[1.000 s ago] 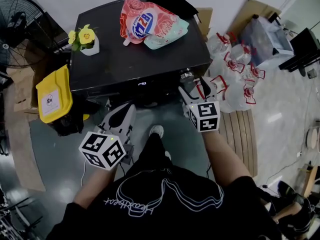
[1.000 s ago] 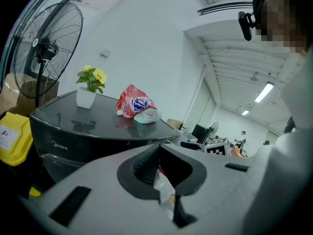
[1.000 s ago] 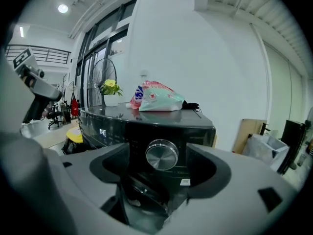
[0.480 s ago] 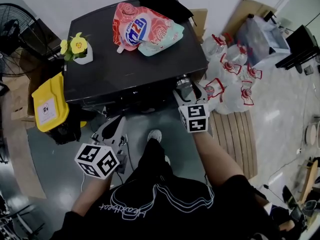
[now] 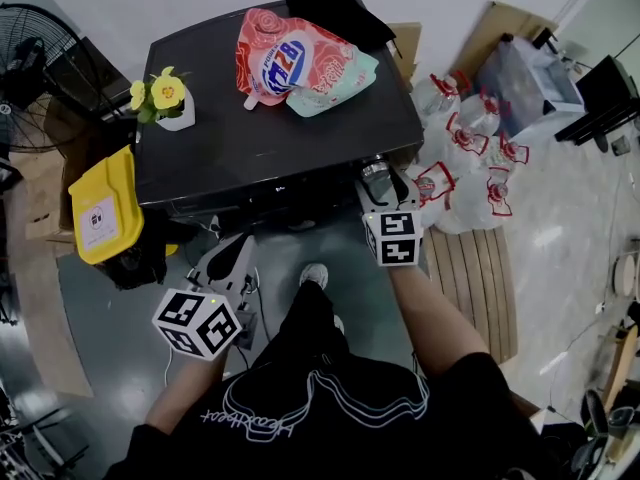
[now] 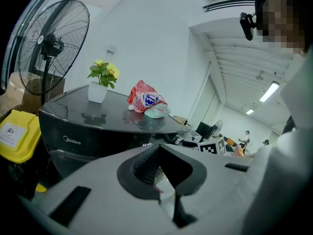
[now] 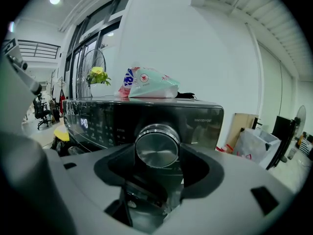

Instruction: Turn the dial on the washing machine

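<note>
The right gripper is the working tool. Its jaws stand spread to either side of the dial and have just been closing on it. In the right gripper view the dial fills the gap between the two pads, whose inner edges sit just beside its rim. I cannot confirm that they press on it, so I treat the grip as not yet made. The dial lies directly ahead of this gripper, centred between the jaws, with its round metal face turned toward the camera. Its axis runs straight out of the front panel and roughly along the line the gripper points. I judge that the coming move needs the closure completed first, then a roll of the wrist about that line, with no sideways pull. The dial is mounted on the front panel of the washing machine, near the panel's right end and just below the dark lid. The left gripper has its jaws pressed together on nothing. It hangs lower and to the left, well apart from the dial, so the right hand is clearly the nearer one. Beyond the grippers, a detergent pouch lies on the lid.
</note>
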